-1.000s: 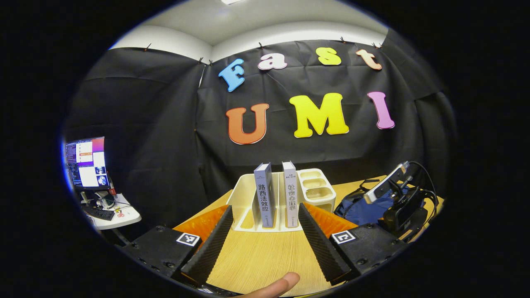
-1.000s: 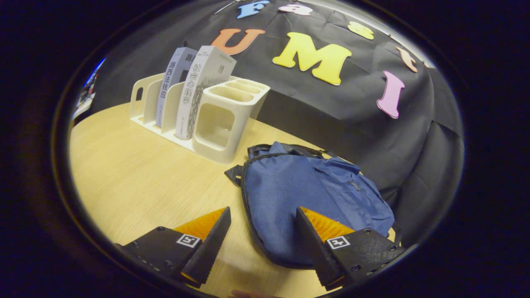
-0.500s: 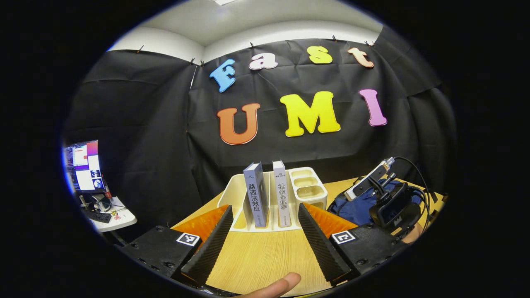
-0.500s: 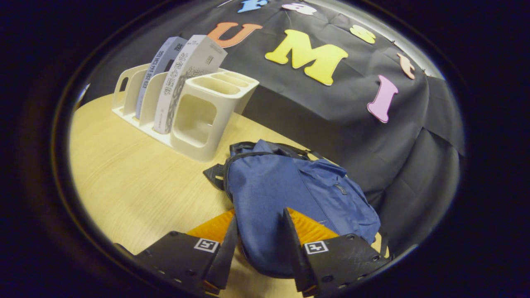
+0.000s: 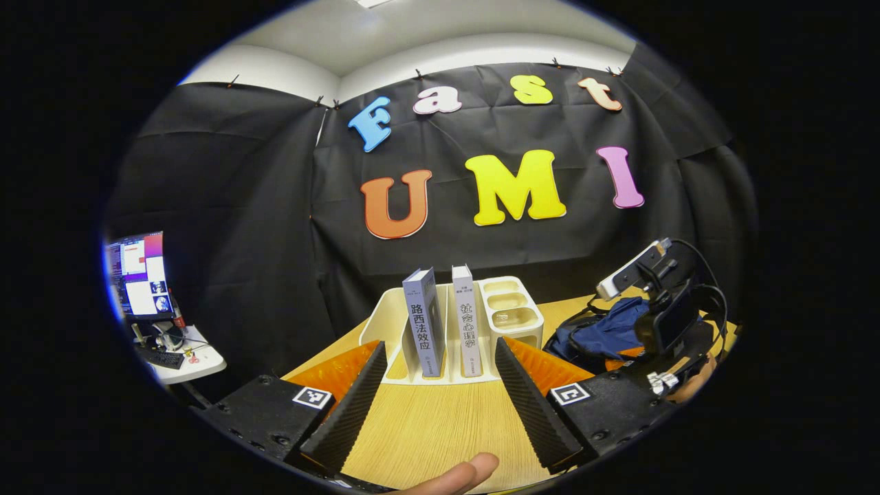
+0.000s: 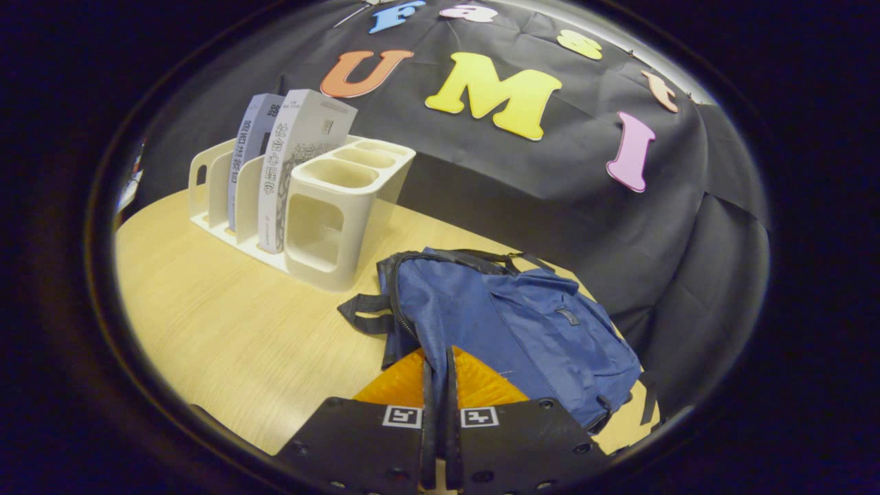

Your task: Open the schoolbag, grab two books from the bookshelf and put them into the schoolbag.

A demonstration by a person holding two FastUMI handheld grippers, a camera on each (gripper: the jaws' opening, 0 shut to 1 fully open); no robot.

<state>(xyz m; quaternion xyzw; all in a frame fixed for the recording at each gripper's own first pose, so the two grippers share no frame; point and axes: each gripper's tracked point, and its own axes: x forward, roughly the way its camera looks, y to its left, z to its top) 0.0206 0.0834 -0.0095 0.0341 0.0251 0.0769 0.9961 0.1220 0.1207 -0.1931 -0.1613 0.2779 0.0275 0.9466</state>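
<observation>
Blue schoolbag (image 6: 522, 323) edge in right claw (image 6: 436, 357)

Blue schoolbag (image 6: 522, 323), cream bookshelf (image 6: 323, 199), pale wood-grain table (image 6: 227, 330).

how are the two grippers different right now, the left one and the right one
The left gripper is wide open and holds nothing; the right gripper is closed with its fingers nearly together on the edge of the blue schoolbag. The left gripper faces the two books in the bookshelf; the right gripper faces the schoolbag. Both have black fingers and orange sides.
</observation>
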